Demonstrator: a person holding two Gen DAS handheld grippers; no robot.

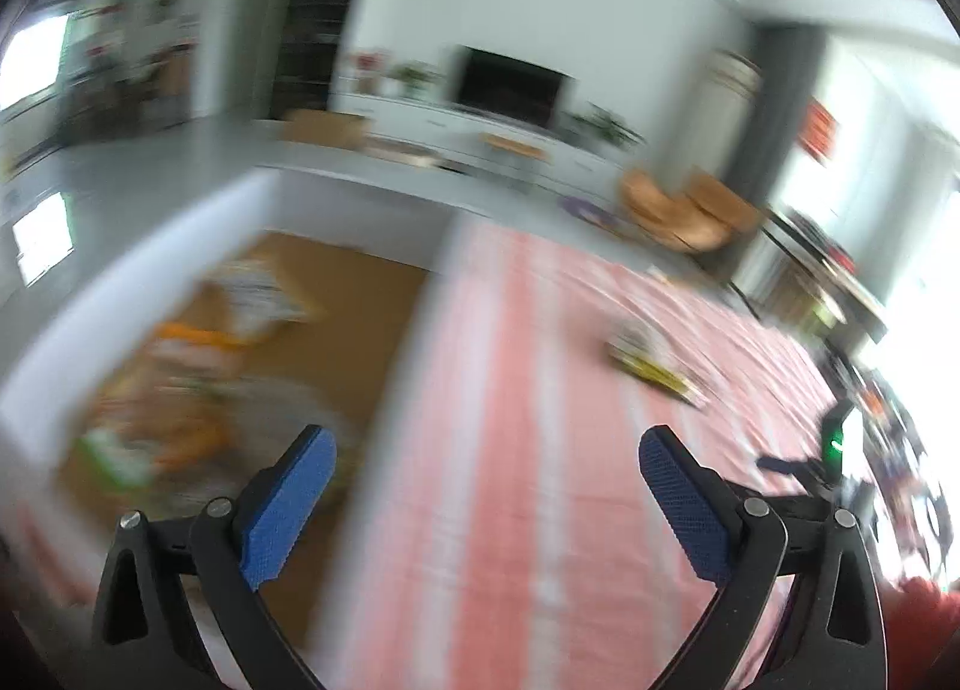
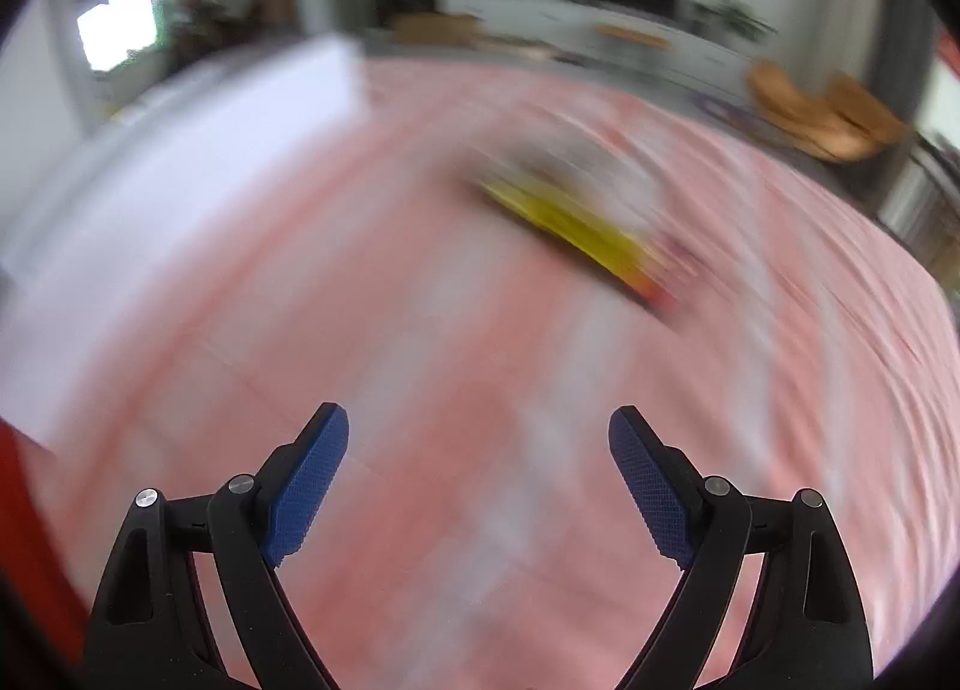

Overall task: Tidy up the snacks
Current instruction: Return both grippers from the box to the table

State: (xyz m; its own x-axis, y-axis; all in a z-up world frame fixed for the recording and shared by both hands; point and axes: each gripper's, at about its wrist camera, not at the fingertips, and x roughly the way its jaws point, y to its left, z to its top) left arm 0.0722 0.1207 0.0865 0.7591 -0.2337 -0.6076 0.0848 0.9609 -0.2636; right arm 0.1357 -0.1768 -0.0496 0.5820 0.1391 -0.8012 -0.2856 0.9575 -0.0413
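Observation:
Both views are smeared by motion. My left gripper (image 1: 486,450) is open and empty, over the right wall of a white box (image 1: 414,342) with a brown floor. Several blurred snack packs (image 1: 180,390) in orange, green and white lie inside the box. A yellow snack pack (image 1: 654,360) lies on the pink striped tablecloth (image 1: 528,390) ahead to the right. My right gripper (image 2: 479,426) is open and empty above the tablecloth (image 2: 420,330). The yellow snack pack (image 2: 588,234) lies ahead of it, a little right. The white box (image 2: 180,162) stands at its left.
The other gripper (image 1: 840,450), black with a green light, shows at the right edge of the left wrist view. Brown wicker baskets (image 1: 690,210) sit beyond the table's far right. A white cabinet with a dark screen (image 1: 510,84) stands against the far wall.

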